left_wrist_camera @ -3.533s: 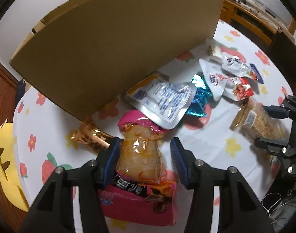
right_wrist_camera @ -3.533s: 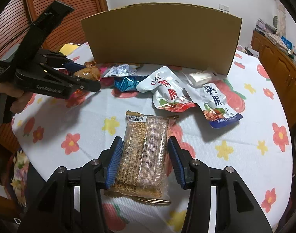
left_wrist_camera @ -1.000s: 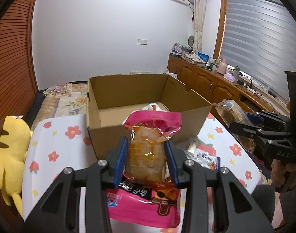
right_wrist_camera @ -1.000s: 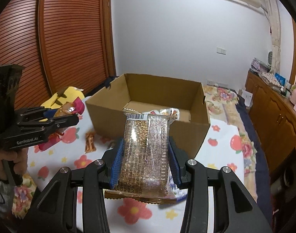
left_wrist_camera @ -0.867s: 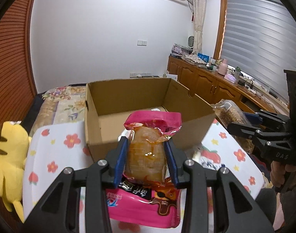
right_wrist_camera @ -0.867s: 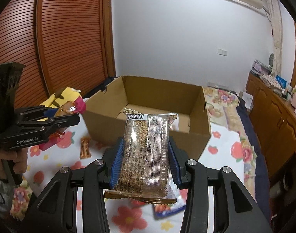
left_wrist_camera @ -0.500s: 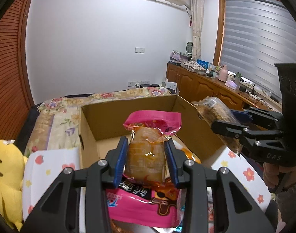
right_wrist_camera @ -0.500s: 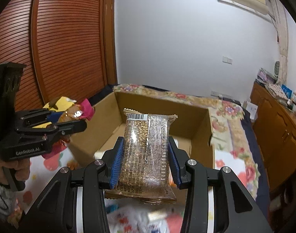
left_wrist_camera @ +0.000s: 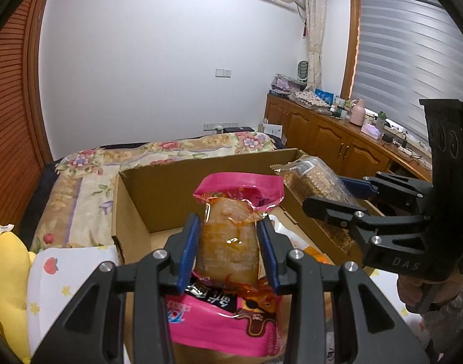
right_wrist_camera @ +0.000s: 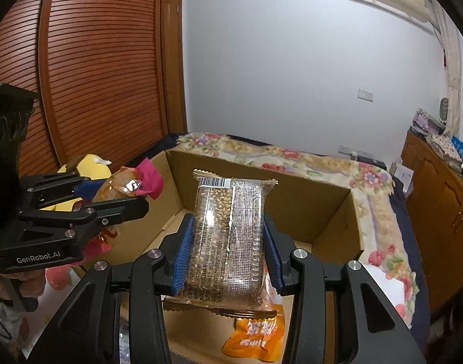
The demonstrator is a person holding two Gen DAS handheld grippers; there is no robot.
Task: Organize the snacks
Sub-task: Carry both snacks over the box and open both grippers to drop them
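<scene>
hovering: both grippers up over the open box
cardboard box [right_wrist_camera: 337, 209]: open, big, an orange packet [right_wrist_camera: 255, 338] flat on its floor
left gripper [left_wrist_camera: 228, 253]: clenched on the pink-topped snack pack [left_wrist_camera: 230, 242], held upright above the box
right gripper [right_wrist_camera: 227, 253]: clamped on the clear grain bar pack [right_wrist_camera: 230, 239], barcode end up, over the box
worktop [left_wrist_camera: 67, 270]: fruit-print cloth, left of the box

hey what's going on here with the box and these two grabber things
A person is packing snacks into an open cardboard box. The left gripper is shut on a pink-topped snack pouch, and the right gripper is shut on a clear pack of grain bars. Both are held over the box, not yet released. An orange packet already lies inside on the bottom.
</scene>
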